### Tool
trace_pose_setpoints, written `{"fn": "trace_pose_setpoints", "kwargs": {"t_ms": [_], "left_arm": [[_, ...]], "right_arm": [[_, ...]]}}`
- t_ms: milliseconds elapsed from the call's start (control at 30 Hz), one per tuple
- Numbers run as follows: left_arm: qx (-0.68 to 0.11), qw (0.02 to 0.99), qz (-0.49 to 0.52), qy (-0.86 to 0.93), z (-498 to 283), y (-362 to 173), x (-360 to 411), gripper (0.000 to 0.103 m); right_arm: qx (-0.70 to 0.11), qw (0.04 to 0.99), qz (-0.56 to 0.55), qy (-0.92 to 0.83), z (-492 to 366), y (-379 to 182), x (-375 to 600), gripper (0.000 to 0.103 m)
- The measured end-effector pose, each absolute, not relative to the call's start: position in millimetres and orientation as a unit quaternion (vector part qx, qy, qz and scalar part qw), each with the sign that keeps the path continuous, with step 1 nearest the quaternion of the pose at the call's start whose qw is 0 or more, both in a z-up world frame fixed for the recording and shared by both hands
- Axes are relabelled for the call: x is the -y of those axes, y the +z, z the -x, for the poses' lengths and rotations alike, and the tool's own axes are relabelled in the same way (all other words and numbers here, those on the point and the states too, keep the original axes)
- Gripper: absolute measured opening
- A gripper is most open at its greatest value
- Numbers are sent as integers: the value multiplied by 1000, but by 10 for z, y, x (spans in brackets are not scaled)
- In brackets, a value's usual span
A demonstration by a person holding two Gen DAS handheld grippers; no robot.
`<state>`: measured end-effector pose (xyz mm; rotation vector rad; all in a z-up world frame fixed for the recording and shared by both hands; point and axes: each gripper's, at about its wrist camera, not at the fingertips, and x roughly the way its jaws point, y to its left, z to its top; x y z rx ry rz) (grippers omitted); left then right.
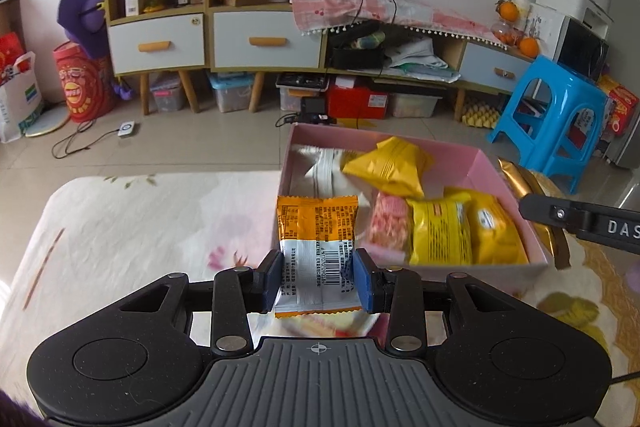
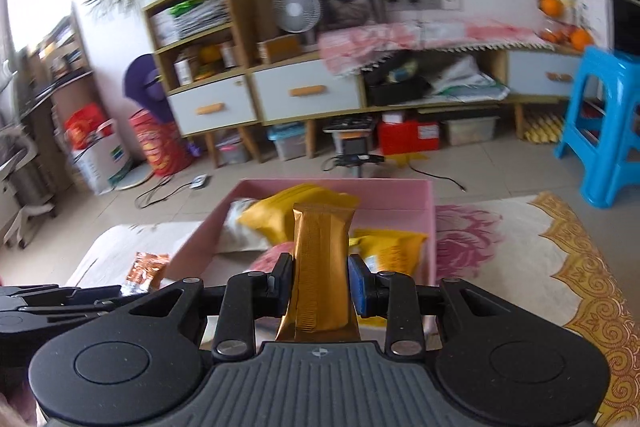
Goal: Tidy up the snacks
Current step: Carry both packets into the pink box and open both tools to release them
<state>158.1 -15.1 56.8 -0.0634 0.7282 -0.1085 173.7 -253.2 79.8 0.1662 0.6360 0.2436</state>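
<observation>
Far left of the left wrist view: flowered cloth covering the table, pale, faint pink blossoms. Centre: left gripper clenched on an orange-and-white snack packet, blue pads pressing both long edges, barcode side facing up, packet held above the cloth just beside the near-left corner of the pink box. Inside the box, left to right: a white pouch lying flat toward the back, a yellow pillow pack resting partly on it, a small pink-and-white packet at the front, then two yellow packs side by side against the near wall. Right edge of that view: the other gripper's black arm reaching in over the box's right rim with a gold wrapper showing beside it. Right wrist view, left to right: an orange foil packet just beside the box's left wall, close to the left gripper body; then the right gripper closed tight around a gold snack bar, bar upright between the fingers, held over the near part of the box; patterned cloth further right.
</observation>
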Motion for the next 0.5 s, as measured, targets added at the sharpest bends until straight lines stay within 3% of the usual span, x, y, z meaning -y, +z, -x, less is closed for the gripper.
{"fn": "trace_pose_setpoints", "kwargs": {"t_ms": [200, 500], "left_arm": [[-355, 933, 13, -54, -1896, 518, 284, 35], [-353, 935, -5, -43, -2046, 387, 391, 36]], "right_arm": [[-327, 925, -167, 98, -1950, 667, 2706, 21], [-325, 924, -181, 88, -2015, 552, 2661, 22]]}}
